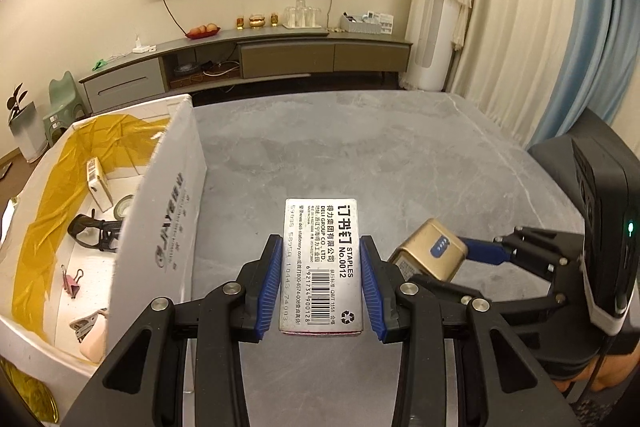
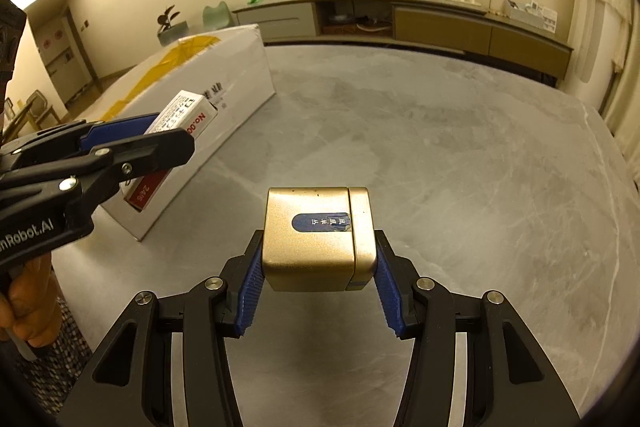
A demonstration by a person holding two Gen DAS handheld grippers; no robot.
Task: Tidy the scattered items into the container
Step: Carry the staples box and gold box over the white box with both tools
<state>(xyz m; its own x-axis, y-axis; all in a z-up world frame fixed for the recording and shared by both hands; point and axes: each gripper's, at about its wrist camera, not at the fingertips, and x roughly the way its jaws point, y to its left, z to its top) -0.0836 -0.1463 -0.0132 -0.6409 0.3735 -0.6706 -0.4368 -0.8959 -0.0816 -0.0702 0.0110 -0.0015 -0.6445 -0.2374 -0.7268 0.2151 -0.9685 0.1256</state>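
Gripping by the flat sides, the left tongs (image 1: 320, 283) hold a light, stiff staple box (image 1: 322, 267) and the right tongs (image 2: 318, 287) a slick gold tin (image 2: 320, 239) — both above the counter (image 2: 460, 167), right of the carton (image 1: 160, 219).

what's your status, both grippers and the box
Left gripper shut on staples box. Right gripper shut on gold tin. Cardboard box open at left, path clear.

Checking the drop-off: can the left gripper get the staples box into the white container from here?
Probably yes. The left gripper holds the staples box right beside the white container, whose top is open; only its near wall must be cleared.
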